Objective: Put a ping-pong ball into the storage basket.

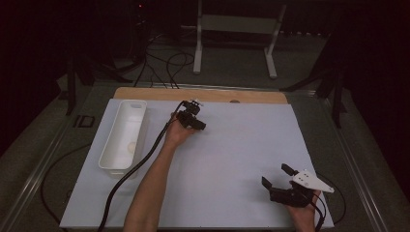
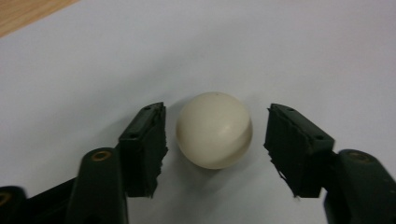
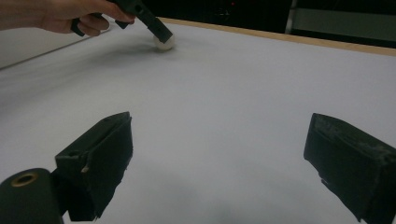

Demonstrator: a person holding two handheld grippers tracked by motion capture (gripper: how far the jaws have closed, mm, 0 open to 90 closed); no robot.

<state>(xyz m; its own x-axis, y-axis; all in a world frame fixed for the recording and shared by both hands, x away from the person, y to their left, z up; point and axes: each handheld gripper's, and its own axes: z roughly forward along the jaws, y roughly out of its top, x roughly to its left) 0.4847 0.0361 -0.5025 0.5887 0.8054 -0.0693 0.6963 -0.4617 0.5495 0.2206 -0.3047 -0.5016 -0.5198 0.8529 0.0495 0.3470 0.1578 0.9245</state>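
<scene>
A cream-white ball [image 2: 215,130] rests on the white table sheet [image 1: 232,159]. My left gripper [image 2: 217,113] straddles it, one black pad on each side, and a thin gap shows between the ball and each pad, so the jaws stand open around it. In the high view the left gripper [image 1: 196,123] is at the table's far middle, pointing right. From the right gripper view the ball [image 3: 164,42] lies far off under the other hand's jaws. My right gripper [image 1: 276,175] sits near the front right corner, open [image 3: 222,122] with nothing between its jaws.
A long white bin [image 1: 123,133] stands along the left side of the sheet, with a faint pale round shape on its floor. A wooden strip [image 1: 203,94] borders the far edge. The left gripper's black cable [image 1: 130,174] trails along the forearm.
</scene>
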